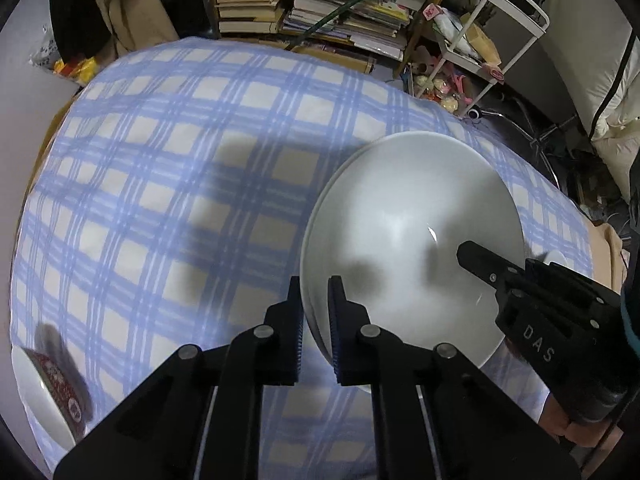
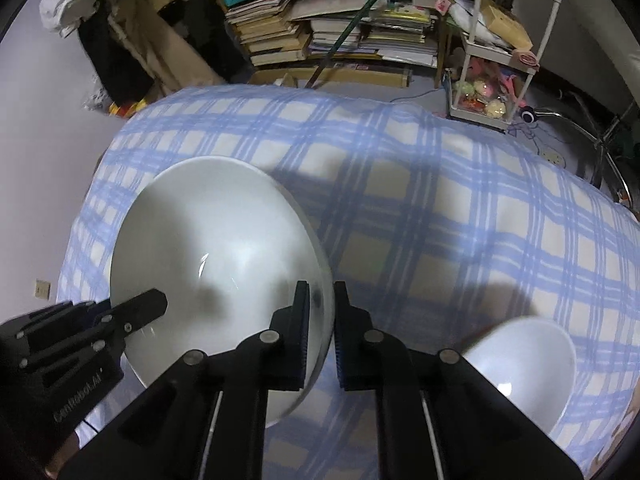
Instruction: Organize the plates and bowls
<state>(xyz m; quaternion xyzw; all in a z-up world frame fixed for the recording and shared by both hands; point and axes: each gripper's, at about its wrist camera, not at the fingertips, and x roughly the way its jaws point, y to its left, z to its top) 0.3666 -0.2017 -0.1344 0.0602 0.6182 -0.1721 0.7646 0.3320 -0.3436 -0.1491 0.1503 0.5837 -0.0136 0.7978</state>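
Observation:
A large white bowl [image 1: 412, 216] lies on the blue-checked cloth [image 1: 160, 160], and a second rim shows just under its upper left edge. My left gripper [image 1: 314, 284] is shut on the bowl's left rim, one finger inside and one outside. In the right wrist view the same bowl [image 2: 216, 220] has my right gripper [image 2: 322, 290] shut on its right rim. Each gripper appears in the other's view: the right gripper [image 1: 480, 260] over the bowl's right side, the left gripper [image 2: 148, 304] over its left side.
A red patterned bowl [image 1: 52, 384] rests on a white plate [image 1: 36, 400] at the cloth's near left. A small white bowl [image 2: 528, 368] sits near right. Beyond the table's far edge are stacked books [image 1: 248, 4] and a white trolley [image 2: 500, 52].

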